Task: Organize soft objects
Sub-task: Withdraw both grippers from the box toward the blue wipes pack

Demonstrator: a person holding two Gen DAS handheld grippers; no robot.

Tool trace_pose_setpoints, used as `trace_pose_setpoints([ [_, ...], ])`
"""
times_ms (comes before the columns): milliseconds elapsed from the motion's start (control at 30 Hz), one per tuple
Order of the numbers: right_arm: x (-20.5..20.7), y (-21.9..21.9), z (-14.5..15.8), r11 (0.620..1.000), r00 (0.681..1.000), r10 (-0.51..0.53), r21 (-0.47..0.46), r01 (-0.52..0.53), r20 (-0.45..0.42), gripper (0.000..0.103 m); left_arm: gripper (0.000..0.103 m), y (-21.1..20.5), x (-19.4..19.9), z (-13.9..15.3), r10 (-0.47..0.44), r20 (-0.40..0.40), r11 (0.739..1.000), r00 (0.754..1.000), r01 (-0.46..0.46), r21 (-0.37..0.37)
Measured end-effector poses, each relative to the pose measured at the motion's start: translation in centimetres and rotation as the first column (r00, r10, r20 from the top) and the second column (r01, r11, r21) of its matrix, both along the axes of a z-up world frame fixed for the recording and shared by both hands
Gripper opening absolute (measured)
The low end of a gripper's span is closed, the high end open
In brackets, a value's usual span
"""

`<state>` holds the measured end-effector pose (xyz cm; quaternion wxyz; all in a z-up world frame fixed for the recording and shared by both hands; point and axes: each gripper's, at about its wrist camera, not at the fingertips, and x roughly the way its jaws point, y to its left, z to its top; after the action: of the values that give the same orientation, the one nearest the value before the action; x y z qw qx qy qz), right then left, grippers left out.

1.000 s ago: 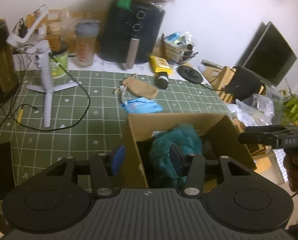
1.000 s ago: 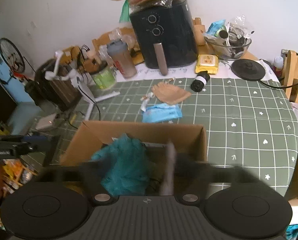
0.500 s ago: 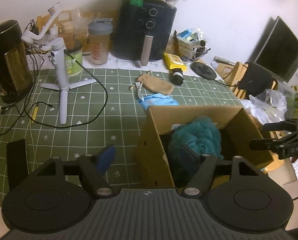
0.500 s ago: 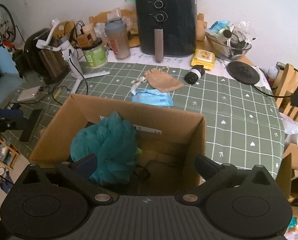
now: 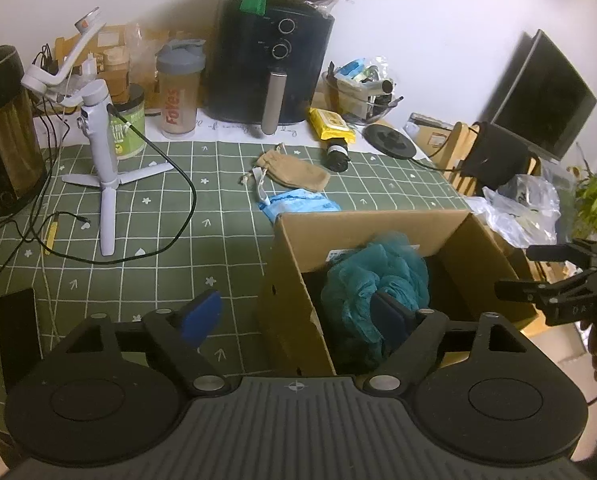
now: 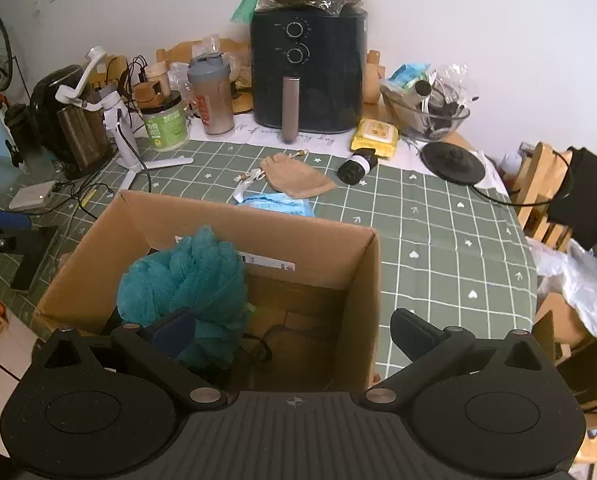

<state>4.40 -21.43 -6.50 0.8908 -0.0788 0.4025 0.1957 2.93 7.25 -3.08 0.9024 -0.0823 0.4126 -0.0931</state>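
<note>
Both my left gripper (image 5: 296,314) and right gripper (image 6: 294,330) hang open, the left's jaws having just widened, over the cardboard box (image 6: 368,276) at the checked tablecloth's (image 5: 202,216) near edge, white wall (image 6: 478,20) behind.

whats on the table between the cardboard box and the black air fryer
A light blue soft packet lies just behind the brown cardboard box, then a tan drawstring pouch nearer the black air fryer. The right wrist view shows it best.
</note>
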Motion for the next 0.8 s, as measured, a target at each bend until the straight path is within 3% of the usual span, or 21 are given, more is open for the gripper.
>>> trace_pose_setpoints([
  [533,0.9,-1.3,-0.6,0.999,0.999,-0.052,-0.014,0.052,-0.003,0.103,0.086,-0.9,1.4,-0.2,-0.023,-0.015,0.997,1.000,0.024,0.073],
  [800,3.3,-3.4,-0.5,0.995,0.997,-0.083,0.062,0.083,-0.006,0.103,0.086,-2.3,2.5,0.6,-0.080,0.008,0.989,0.997,0.079,0.121],
])
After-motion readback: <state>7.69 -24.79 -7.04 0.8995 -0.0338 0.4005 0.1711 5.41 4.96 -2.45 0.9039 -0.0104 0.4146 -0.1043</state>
